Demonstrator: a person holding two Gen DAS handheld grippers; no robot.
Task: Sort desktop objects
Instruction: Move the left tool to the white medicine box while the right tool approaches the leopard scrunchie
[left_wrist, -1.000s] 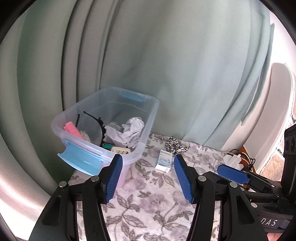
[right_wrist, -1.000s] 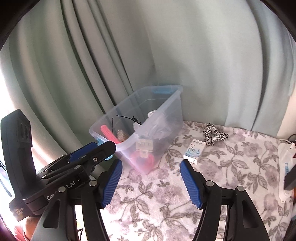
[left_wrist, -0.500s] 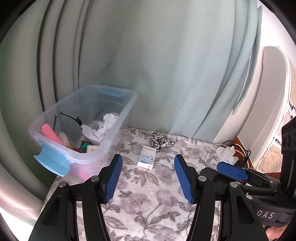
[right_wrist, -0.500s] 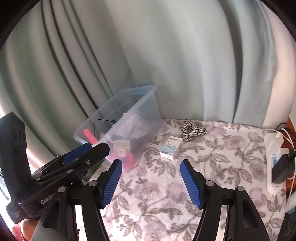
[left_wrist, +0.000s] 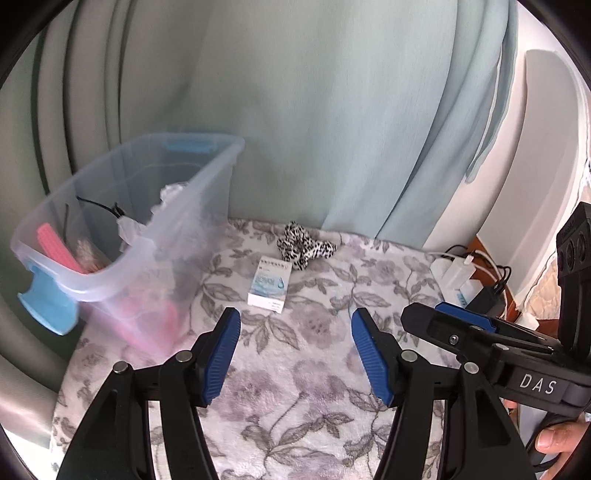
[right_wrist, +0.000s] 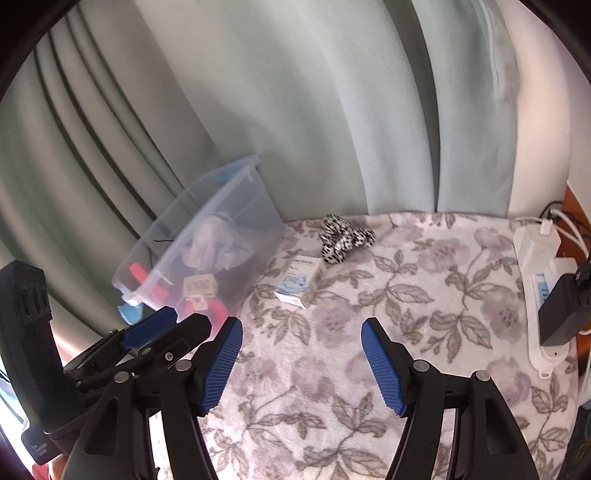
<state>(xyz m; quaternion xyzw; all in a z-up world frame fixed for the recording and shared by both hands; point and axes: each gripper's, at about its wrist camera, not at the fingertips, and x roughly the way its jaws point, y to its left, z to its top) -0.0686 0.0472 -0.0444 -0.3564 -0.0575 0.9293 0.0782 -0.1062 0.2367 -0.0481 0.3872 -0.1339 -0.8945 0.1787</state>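
Observation:
A small white and blue box (left_wrist: 270, 284) (right_wrist: 300, 283) lies flat on the floral cloth (left_wrist: 314, 398) (right_wrist: 436, 295). Just behind it sits a leopard-print scrunchie (left_wrist: 304, 248) (right_wrist: 343, 238). At the left stands a clear plastic bin (left_wrist: 122, 254) (right_wrist: 255, 206) with blue handles, holding a pink comb, crumpled white paper and other bits. My left gripper (left_wrist: 295, 325) hovers open a short way in front of the box, nothing between its fingers. My right gripper (right_wrist: 301, 334) is open too, in front of the box and slightly to its right.
A white power strip (right_wrist: 535, 266) (left_wrist: 452, 273) with plugs, cables and a black adapter (right_wrist: 563, 308) lies along the cloth's right edge. A pale green curtain (left_wrist: 314, 110) hangs right behind the table. A hand (left_wrist: 561, 437) grips the right tool's handle.
Both grippers have swung rightward, away from the bin, so the box and scrunchie now sit nearer the middle of each view. Both stay open. Nothing on the cloth has moved.

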